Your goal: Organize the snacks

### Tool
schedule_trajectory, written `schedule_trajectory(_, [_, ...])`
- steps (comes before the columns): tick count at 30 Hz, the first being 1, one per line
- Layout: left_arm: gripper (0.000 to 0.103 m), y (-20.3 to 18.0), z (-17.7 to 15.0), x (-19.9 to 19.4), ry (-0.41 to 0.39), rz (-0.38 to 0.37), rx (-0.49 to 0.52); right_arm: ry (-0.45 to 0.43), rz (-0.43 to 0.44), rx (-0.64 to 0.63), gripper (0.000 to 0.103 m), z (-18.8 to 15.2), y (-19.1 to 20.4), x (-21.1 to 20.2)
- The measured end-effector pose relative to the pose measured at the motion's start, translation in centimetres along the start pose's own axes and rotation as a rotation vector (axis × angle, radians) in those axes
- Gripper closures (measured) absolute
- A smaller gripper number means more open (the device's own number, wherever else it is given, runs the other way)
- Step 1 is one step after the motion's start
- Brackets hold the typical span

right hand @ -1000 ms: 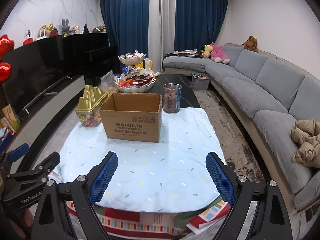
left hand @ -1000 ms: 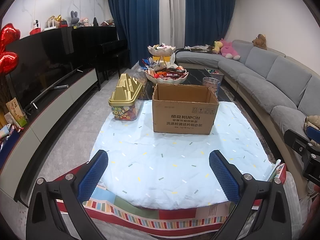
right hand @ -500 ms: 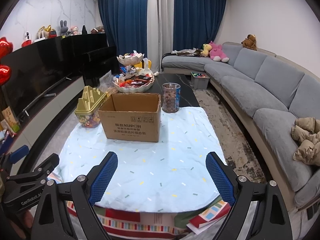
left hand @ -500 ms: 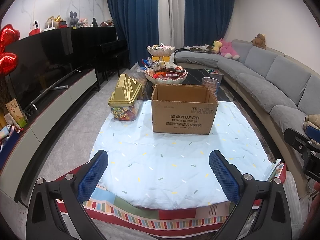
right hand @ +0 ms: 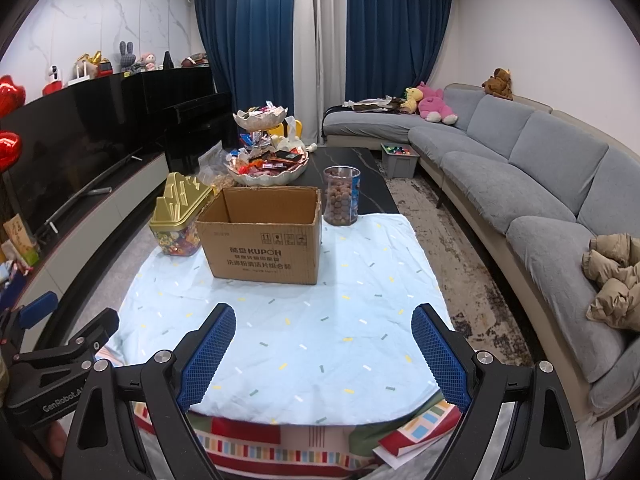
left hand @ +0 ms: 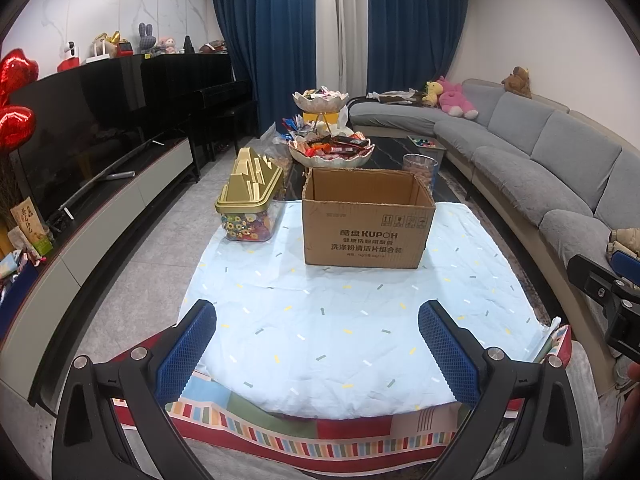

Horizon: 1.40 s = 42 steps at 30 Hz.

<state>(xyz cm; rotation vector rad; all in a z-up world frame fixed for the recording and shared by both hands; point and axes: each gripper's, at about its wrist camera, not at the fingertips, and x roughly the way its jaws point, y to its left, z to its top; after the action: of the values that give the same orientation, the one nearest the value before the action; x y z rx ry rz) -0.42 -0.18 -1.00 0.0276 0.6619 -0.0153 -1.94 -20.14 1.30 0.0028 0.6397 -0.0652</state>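
An open cardboard box (left hand: 366, 220) (right hand: 264, 236) stands on the light blue cloth (left hand: 352, 320) (right hand: 296, 320). Left of it is a clear candy container with a gold lid (left hand: 250, 200) (right hand: 180, 216). Behind it are a clear jar of brown snacks (right hand: 341, 196) (left hand: 419, 168) and a two-tier dish of wrapped snacks (left hand: 330, 148) (right hand: 266, 164). My left gripper (left hand: 318, 350) is open and empty above the cloth's near edge. My right gripper (right hand: 322, 354) is open and empty, also near the front edge. Both are well short of the box.
A grey sofa (right hand: 540, 184) curves along the right. A TV unit (left hand: 100, 184) and black piano (left hand: 216, 108) line the left. The dark coffee table (right hand: 352, 164) extends behind the box. A striped mat (left hand: 304, 440) lies under the cloth. A bin of small items (right hand: 398, 158) sits on the floor.
Both grippers have shifted very slightly; the scene looks almost the same. Nothing was gripped or released.
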Motion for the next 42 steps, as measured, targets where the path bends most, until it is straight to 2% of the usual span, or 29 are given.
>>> schedule_trajectory(42, [0.000,-0.08,-0.29,0.29,0.012,-0.004,-0.002,0.013,0.003,0.006,0.012,-0.08,0.01,0.47])
